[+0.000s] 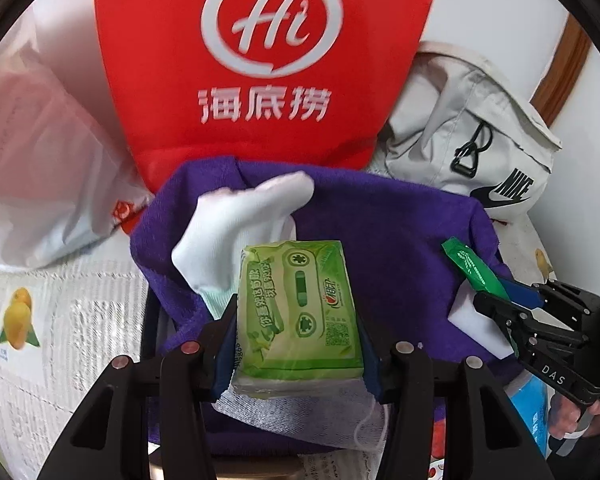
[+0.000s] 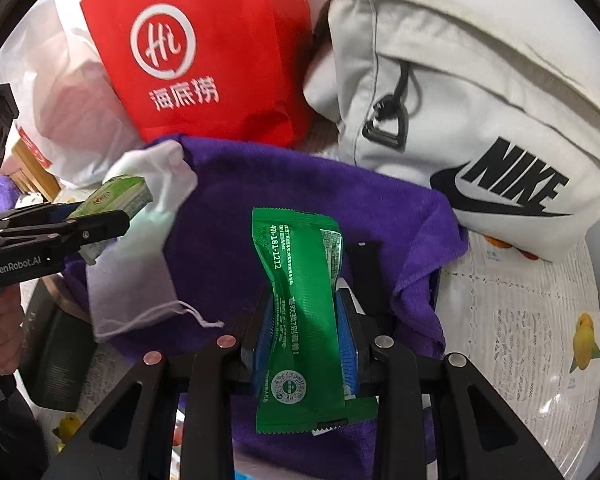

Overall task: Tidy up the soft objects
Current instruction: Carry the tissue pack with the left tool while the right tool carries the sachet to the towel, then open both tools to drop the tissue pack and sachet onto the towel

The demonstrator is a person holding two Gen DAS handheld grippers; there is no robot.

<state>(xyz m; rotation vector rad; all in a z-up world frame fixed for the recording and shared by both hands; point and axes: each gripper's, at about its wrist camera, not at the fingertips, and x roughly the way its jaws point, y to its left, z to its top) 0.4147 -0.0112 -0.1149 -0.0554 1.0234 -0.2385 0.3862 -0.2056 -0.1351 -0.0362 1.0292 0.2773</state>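
Observation:
My left gripper (image 1: 296, 316) is shut on a light green tissue pack (image 1: 300, 312), held above a purple towel (image 1: 380, 232). A white sock (image 1: 236, 232) and a white drawstring pouch (image 1: 292, 416) lie on the towel under the pack. My right gripper (image 2: 306, 300) is shut on a dark green sachet (image 2: 300, 320), also above the purple towel (image 2: 228, 220). The left gripper with the tissue pack (image 2: 116, 196) shows at the left of the right wrist view, and the right gripper (image 1: 496, 296) with the sachet (image 1: 472, 268) shows at the right of the left wrist view.
A red tote bag (image 1: 240, 60) stands behind the towel. A white Nike bag (image 2: 480, 120) sits at the back right and a white plastic bag (image 1: 40, 160) at the back left. A lace tablecloth with fruit prints (image 2: 520, 320) covers the table.

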